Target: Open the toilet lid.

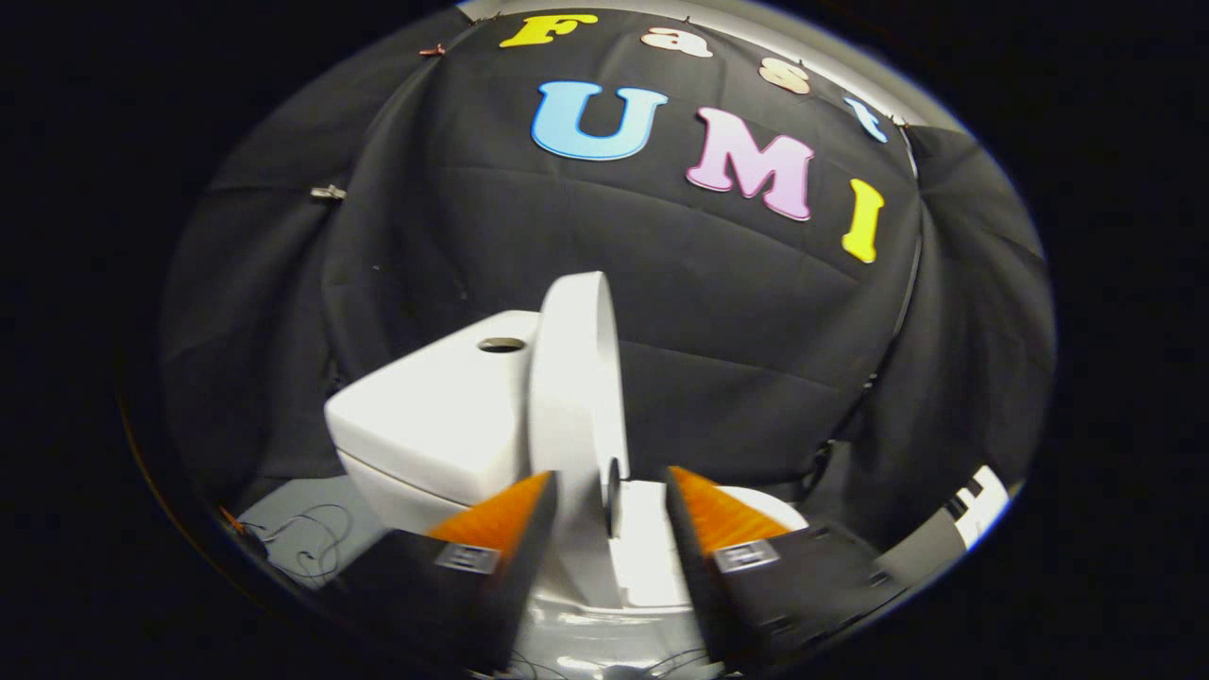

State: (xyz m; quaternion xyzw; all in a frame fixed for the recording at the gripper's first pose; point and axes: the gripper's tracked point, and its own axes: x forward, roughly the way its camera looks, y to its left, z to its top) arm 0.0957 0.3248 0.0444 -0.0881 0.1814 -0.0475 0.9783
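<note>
My tool [609, 496] points at the toilet with its two fingers spread apart, and the raised toilet lid [576, 378] stands edge-on in the gap between them. The lid is up, close to vertical, its white rim rising from between my fingertips toward the black cloth wall [756, 312] behind. I cannot tell whether either finger actually presses on the lid; the left finger [501, 519] sits right against its edge, while the right finger [718, 519] stands a little off to the side, with a strip of white seat [647, 548] showing between it and the lid. Just left of the lid is the white cistern [434, 406], with a dark round hole [501, 345] in its top. Below and left of the cistern a patch of grey floor [302, 524] shows, with thin wires [316, 552] lying on it.
</note>
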